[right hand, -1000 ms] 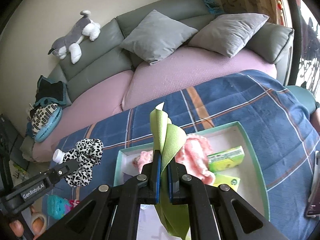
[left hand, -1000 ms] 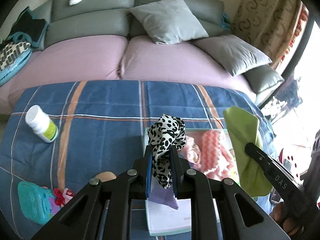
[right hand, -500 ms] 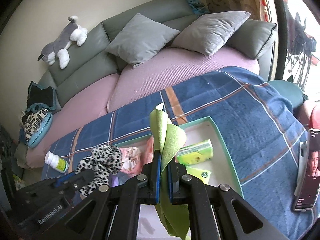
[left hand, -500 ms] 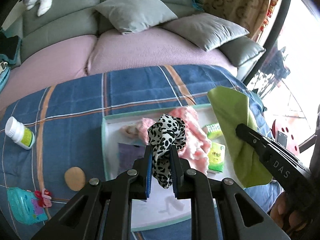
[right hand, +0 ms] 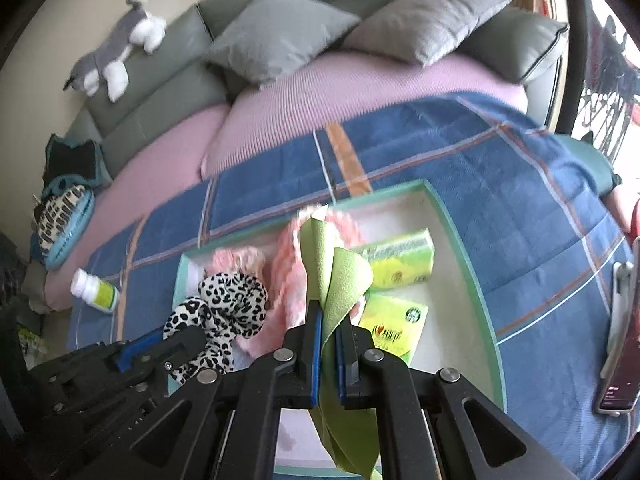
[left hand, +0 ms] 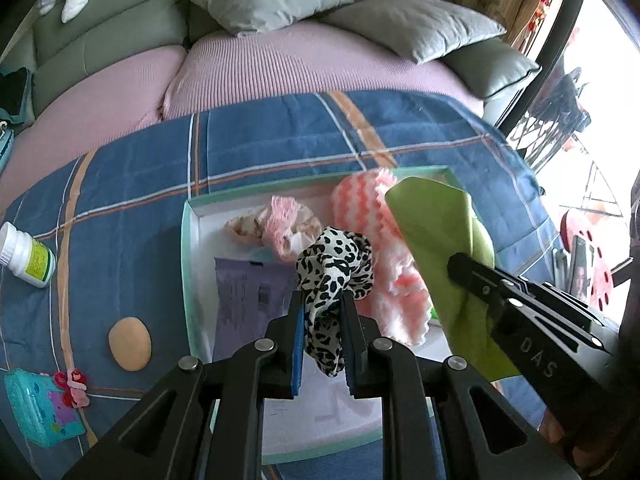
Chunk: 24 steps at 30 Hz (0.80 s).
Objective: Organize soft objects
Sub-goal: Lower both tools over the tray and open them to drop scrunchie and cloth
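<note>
My left gripper point(left hand: 322, 308) is shut on a leopard-print scrunchie point(left hand: 334, 264) and holds it above the teal-rimmed white tray point(left hand: 186, 248). The scrunchie also shows in the right wrist view point(right hand: 224, 304). My right gripper point(right hand: 328, 320) is shut on a green cloth point(right hand: 340, 280), held over the tray point(right hand: 464, 236); the cloth also shows in the left wrist view point(left hand: 440, 248). In the tray lie a pink-and-white knitted cloth point(left hand: 376, 280), a pink scrunchie point(left hand: 280, 220), a purple packet point(left hand: 248, 296) and two green tissue packs point(right hand: 400, 256).
On the blue plaid blanket point(left hand: 280, 140) left of the tray lie a white pill bottle point(left hand: 26, 256), a tan oval sponge point(left hand: 130, 343) and a teal toy case point(left hand: 40, 408). A phone point(right hand: 618, 340) lies at the right. A sofa with grey cushions point(right hand: 280, 36) stands behind.
Both grippers have moved forward and over the tray, still holding the scrunchie and the green cloth. The tray now fills the middle of both views.
</note>
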### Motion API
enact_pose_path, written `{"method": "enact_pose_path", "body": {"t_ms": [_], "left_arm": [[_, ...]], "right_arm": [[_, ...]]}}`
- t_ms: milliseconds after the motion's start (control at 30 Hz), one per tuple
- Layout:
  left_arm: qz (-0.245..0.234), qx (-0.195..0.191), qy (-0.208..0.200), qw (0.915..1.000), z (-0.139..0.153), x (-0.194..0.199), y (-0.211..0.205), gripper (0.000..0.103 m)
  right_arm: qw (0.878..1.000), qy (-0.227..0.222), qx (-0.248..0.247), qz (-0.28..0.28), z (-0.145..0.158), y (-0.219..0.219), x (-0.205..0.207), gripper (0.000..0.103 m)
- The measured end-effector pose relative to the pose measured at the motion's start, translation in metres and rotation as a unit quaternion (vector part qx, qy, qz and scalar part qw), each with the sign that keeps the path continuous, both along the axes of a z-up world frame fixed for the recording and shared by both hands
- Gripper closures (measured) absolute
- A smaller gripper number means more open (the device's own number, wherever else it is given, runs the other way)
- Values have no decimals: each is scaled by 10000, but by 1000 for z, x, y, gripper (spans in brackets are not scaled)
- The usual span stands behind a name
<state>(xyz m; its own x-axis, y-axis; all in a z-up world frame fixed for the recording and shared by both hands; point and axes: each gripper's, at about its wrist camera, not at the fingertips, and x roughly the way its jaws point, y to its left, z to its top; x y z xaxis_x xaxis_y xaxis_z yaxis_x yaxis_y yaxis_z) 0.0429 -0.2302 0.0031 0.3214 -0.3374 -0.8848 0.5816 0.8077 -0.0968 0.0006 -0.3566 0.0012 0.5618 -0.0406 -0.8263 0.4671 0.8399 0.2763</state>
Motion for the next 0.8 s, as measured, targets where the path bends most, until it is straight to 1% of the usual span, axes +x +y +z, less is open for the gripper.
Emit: {"method": "enact_pose_path", "body": {"t_ms": [167,433,800], "left_arm": [[-31,140,85,9999,-11,0,-5,86],[-98,349,205,9991,-25,0,-10,86],[-175,554,288,9979,-36,-2,-15,86]], "right_arm": [[9994,352,60,36,-17,1,4,96],[9975,691,101,99,-30,2,8,94],[9954,938,58,199,-36,5,11,93]]}}
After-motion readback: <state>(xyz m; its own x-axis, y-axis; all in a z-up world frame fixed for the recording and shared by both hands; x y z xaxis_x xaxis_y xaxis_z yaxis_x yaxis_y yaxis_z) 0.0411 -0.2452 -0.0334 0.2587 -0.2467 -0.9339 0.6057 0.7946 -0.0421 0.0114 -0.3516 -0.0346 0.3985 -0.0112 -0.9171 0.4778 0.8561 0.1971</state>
